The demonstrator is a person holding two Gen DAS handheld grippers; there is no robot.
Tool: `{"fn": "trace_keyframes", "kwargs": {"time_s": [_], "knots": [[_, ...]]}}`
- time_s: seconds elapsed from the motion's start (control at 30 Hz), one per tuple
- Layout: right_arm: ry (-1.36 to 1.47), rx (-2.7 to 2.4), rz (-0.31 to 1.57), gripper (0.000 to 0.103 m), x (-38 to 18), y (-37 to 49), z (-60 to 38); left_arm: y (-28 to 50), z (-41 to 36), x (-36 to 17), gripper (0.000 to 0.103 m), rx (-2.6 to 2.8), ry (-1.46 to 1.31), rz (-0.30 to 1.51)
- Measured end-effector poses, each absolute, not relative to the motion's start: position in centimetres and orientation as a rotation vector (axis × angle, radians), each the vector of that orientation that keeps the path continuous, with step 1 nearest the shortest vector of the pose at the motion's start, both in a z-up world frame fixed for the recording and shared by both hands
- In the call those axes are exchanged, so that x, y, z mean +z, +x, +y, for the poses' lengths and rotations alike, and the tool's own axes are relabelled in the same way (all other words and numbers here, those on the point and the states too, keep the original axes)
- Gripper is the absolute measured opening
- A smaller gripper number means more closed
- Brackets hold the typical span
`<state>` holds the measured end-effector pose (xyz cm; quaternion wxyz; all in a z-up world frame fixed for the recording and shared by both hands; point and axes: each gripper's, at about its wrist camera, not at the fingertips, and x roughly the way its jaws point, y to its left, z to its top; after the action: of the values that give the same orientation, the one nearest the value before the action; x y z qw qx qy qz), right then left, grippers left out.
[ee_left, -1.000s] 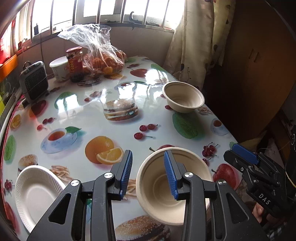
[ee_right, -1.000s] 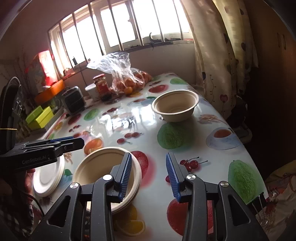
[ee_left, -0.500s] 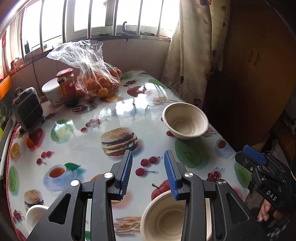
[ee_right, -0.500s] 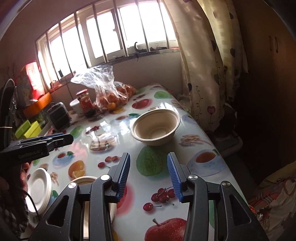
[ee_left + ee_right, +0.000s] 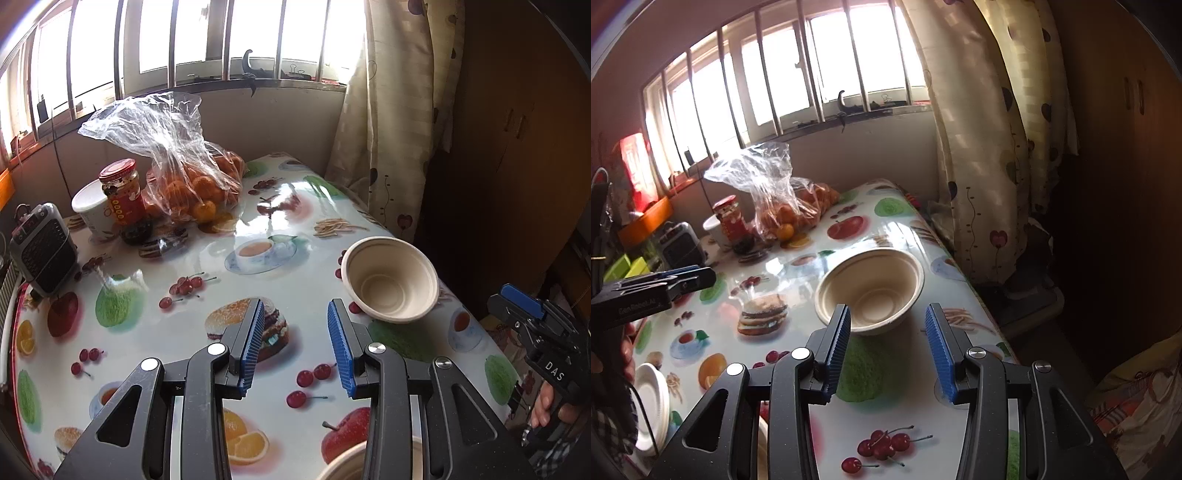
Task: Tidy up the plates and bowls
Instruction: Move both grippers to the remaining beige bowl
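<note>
A beige paper bowl (image 5: 390,281) stands upright on the fruit-print table near its right edge; it also shows in the right wrist view (image 5: 870,290). My right gripper (image 5: 888,347) is open and empty, just short of this bowl and above the table. My left gripper (image 5: 295,341) is open and empty over the table's middle, left of the bowl. A second beige bowl's rim (image 5: 345,468) peeks out under the left gripper. A white paper plate (image 5: 652,404) lies at the table's near left.
At the table's far end stand a plastic bag of oranges (image 5: 192,181), a red-lidded jar (image 5: 122,192), a white cup (image 5: 90,210) and a small grey heater (image 5: 40,251). A curtain (image 5: 990,147) hangs right of the table. The table's right edge (image 5: 979,299) lies just past the bowl.
Both grippers have moved forward along the table toward the far bowl. The near bowl has dropped almost out of the left view. Both stay open and empty.
</note>
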<state>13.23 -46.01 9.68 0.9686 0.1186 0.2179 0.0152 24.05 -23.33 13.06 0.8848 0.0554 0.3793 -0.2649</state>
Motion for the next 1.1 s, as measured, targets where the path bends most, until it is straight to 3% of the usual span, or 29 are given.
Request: {"fn": "trace_keyframes", "kwargs": {"time_s": [1.0,1.1], "knots": [[0.288,0.008,0.564,0.041,5.5,21.2,-48.1,29.7,-31.9,6.9,0.037,-0.701,0.146,0.976],[0.294,0.014,0.571,0.036,5.3,21.6,-48.1,29.9,-32.3,6.6,0.037,-0.706,0.139,0.991]]}}
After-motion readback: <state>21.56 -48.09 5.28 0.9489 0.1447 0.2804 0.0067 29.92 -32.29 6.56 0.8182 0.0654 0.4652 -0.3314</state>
